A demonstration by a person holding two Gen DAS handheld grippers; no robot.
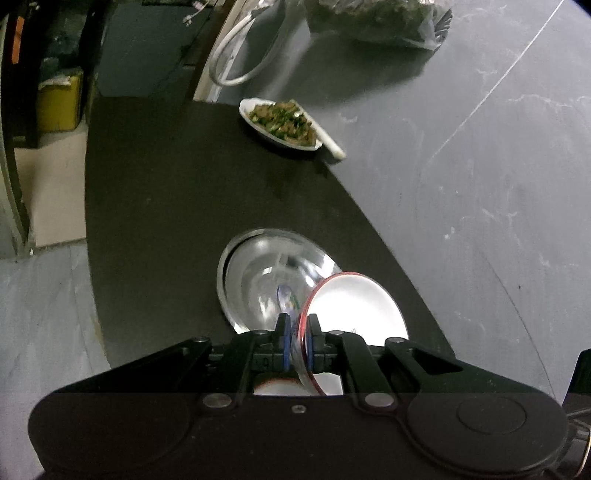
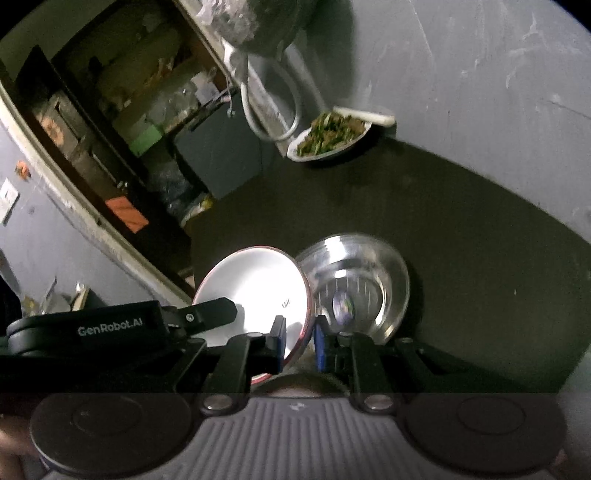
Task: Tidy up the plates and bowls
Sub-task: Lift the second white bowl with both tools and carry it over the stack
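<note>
My left gripper (image 1: 298, 334) pinches the rim of the white bowl (image 1: 354, 306), tilting it up off the black bench (image 1: 166, 203), likely so it can nest into the steel bowl (image 1: 258, 273) just beside it. My right gripper (image 2: 300, 341) straddles the same bowl's rim, but its jaws look a touch apart, steadying more than clamping. Far back, the plate of greens (image 2: 328, 138) sits at the bench edge, untouched.

bowl (image 1: 354, 306) overlaps steel bowl (image 1: 258, 273) on mat (image 1: 184, 203) | food plate (image 1: 280, 123) at mat's far edge | bag (image 1: 376, 18) behind plate
</note>
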